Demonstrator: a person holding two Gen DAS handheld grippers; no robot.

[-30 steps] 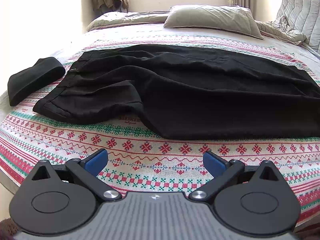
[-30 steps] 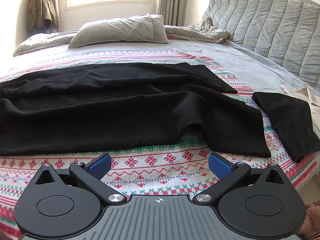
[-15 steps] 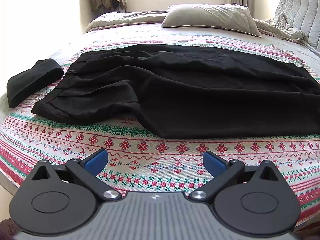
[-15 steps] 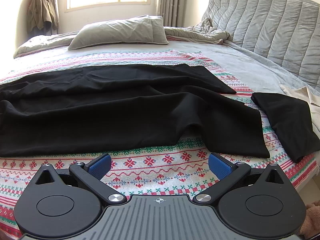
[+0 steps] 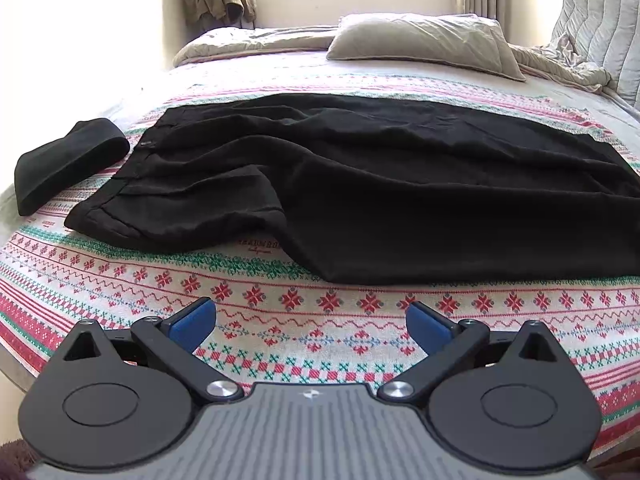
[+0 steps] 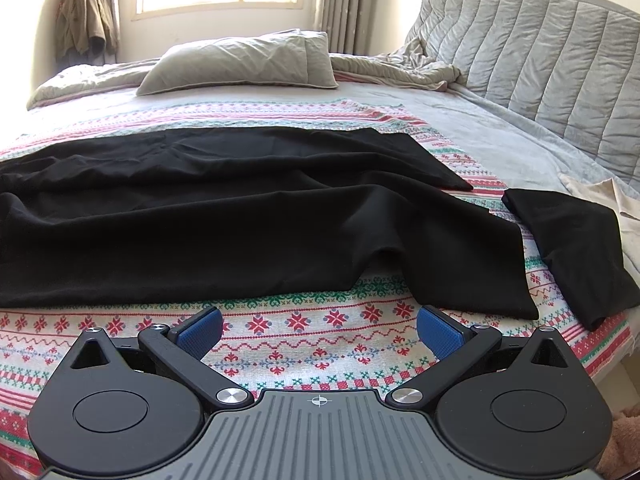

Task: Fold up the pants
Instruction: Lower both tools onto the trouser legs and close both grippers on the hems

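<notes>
Black pants [image 5: 360, 184] lie spread across a patterned blanket on the bed, waistband at the left, legs running right. In the right wrist view the pants [image 6: 240, 216] end in two leg hems at the right, the near leg rumpled with a raised fold. My left gripper [image 5: 311, 320] is open and empty, above the blanket in front of the pants' near edge. My right gripper [image 6: 318, 330] is open and empty, in front of the near leg, close to its hem.
A folded black garment [image 5: 68, 160] lies left of the waistband. Another black garment [image 6: 572, 248] lies right of the leg hems beside a beige cloth [image 6: 596, 196]. A grey pillow [image 5: 424, 44] and quilted headboard [image 6: 540, 48] are farther back.
Both grippers have drifted slightly forward toward the pants; the left view shifted a little. The pants have not moved and the jaws stay open.
</notes>
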